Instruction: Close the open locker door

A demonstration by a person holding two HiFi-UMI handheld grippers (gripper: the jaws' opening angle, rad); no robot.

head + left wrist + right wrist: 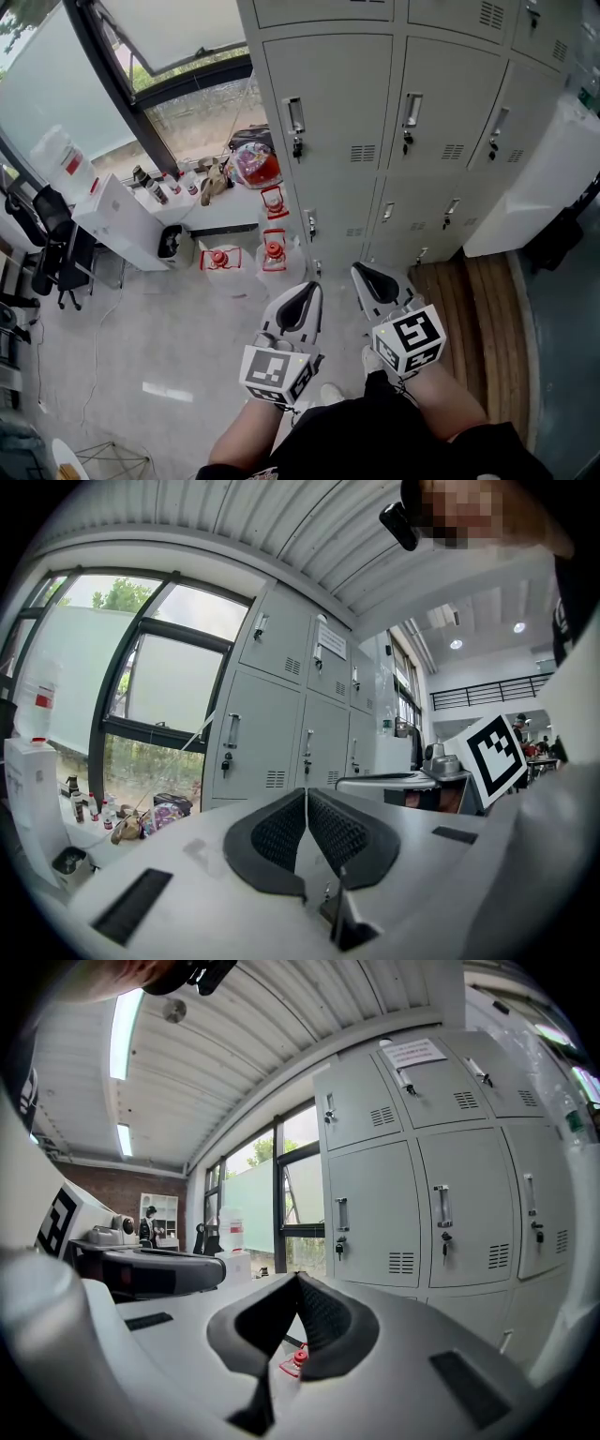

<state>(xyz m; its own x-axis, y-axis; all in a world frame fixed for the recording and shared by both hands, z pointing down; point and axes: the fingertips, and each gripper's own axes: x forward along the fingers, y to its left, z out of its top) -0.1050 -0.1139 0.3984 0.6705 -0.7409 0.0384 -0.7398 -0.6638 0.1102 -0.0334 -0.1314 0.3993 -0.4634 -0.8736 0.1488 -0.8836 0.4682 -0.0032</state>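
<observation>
At the head view's right edge, what looks to us like the open locker door (pixel 548 178) juts out white from the lockers (pixel 375 112), but the frame cuts it off and hides its hinge. In the gripper views we make out only shut doors (pixel 375 1213). We see the left gripper (pixel 301 296) and right gripper (pixel 372 279) both closed and empty, held low, well apart from that door and left of it.

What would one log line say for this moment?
left gripper: shut, empty | right gripper: shut, empty | lockers: untouched
</observation>
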